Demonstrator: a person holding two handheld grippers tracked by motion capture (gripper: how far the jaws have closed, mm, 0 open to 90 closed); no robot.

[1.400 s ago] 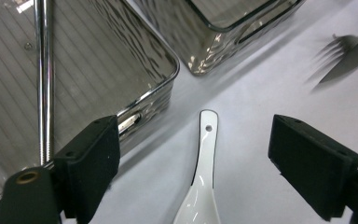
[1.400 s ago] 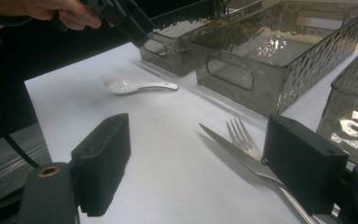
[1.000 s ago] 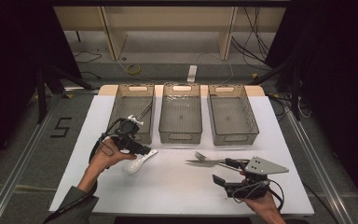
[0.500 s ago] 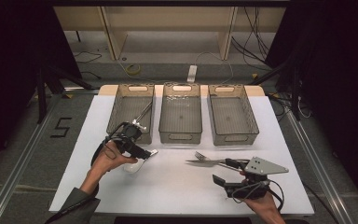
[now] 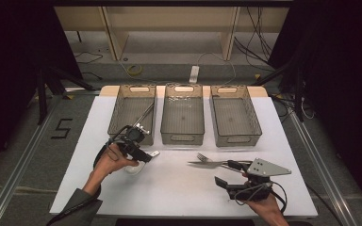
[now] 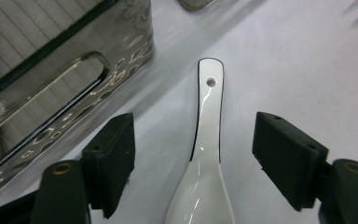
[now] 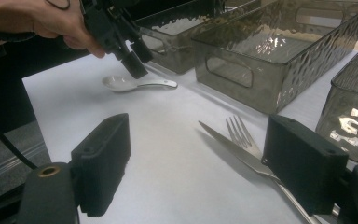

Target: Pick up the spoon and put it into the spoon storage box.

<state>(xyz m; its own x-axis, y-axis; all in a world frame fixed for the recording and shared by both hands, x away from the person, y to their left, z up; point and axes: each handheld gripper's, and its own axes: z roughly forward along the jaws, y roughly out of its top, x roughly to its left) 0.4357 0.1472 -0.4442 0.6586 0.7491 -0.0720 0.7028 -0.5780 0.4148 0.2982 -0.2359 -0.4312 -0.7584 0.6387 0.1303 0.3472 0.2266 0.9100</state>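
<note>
1. Since a second ago my left hand-held gripper (image 6: 193,158) has come down over the white spoon (image 6: 205,154), and its jaws have just been closing; the spoon's handle runs between them, with a gap to each pad, so nothing is gripped yet.
2. Spoon on the desk (image 5: 179,188): bowl nearest me, under the left hand-held gripper, handle pointing away from it toward the near wall of the left bin (image 5: 132,113).
3. Beyond the handle's tip I have a narrow strip of bare desk before that bin wall; to the jaws' left the wall is close, to their right the desk is open.
4. My right hand-held gripper (image 7: 196,163) rests near the desk's front edge, jaws wide apart, holding nothing.
5. A knife (image 7: 235,151) and a fork (image 7: 242,133) lie just ahead of its right jaw, side by side.
6. Between my two hand-held grippers the desk is bare, with room to swing either way.
</note>
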